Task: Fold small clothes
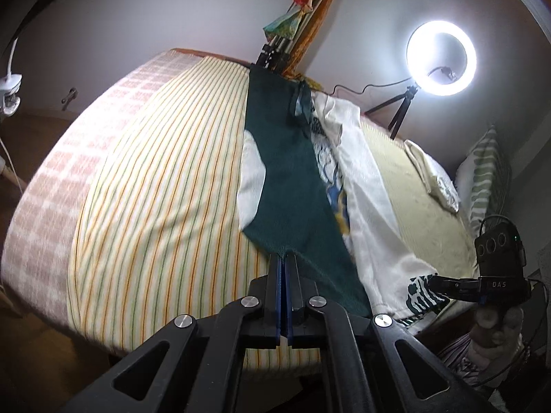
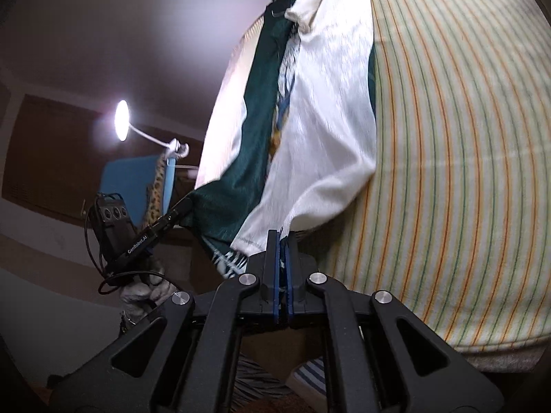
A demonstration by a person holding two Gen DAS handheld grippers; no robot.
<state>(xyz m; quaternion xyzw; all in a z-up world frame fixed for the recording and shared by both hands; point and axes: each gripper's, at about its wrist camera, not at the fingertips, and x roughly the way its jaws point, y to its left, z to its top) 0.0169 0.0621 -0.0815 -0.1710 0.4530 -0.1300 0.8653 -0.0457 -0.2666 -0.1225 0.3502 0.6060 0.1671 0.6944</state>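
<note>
Looking along the left tongs [image 1: 284, 258], their jaws are clamped on the near hem of the green-and-white shirt [image 1: 292, 186], which stretches across the striped bed [image 1: 155, 189], probably pulled taut for folding. From the right wrist, the right tongs [image 2: 282, 235] pinch the shirt's other hem corner, sharing the tension.

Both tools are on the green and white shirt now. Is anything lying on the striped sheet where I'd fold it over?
Nothing visible. The left tool and right tool each pinch the shirt's near hem, and the striped sheet beside it looks bare.
</note>
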